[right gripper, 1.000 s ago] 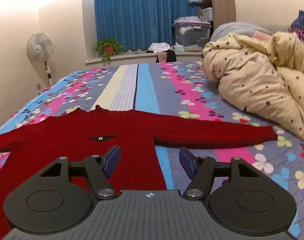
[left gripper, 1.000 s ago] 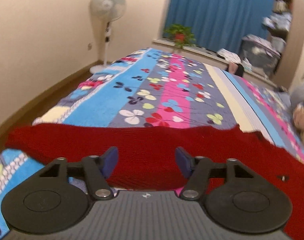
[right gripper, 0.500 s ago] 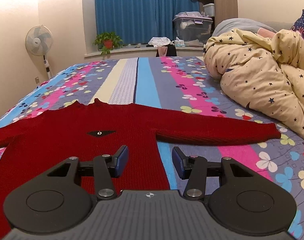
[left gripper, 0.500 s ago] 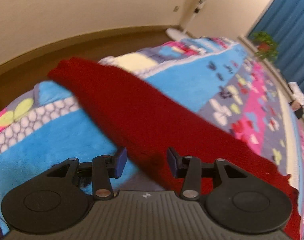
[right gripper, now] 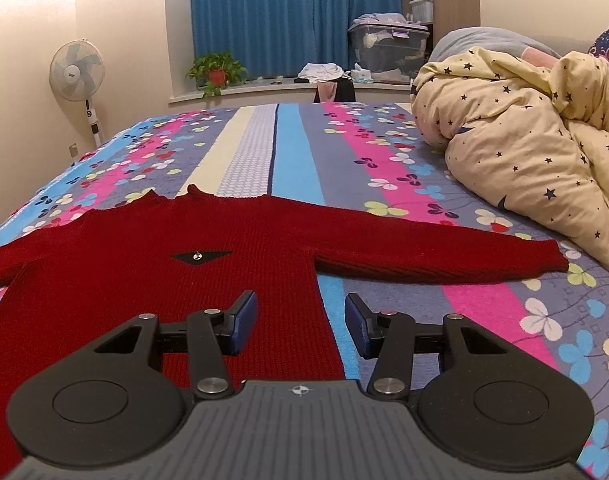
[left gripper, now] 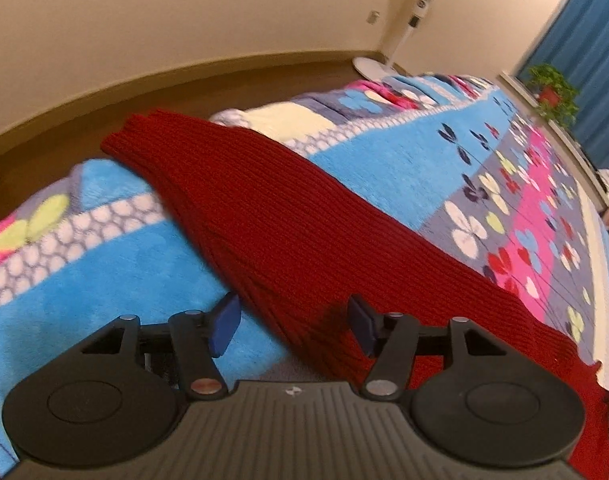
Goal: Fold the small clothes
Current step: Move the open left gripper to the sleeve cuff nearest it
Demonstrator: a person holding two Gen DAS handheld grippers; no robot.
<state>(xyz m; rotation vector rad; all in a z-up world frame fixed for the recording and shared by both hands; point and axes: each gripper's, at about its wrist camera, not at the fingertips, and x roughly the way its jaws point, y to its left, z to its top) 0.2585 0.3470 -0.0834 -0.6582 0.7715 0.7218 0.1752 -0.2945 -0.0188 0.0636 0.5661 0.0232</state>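
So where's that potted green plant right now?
The potted plant sits on the window ledge past the bed's far end, left of centre in the right view, between the standing fan and blue curtain.

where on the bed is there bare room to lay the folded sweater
Free: the striped blanket between the sweater's collar and the window ledge, and the strip under its right sleeve. Crowded: the starry duvet heaped on the right.
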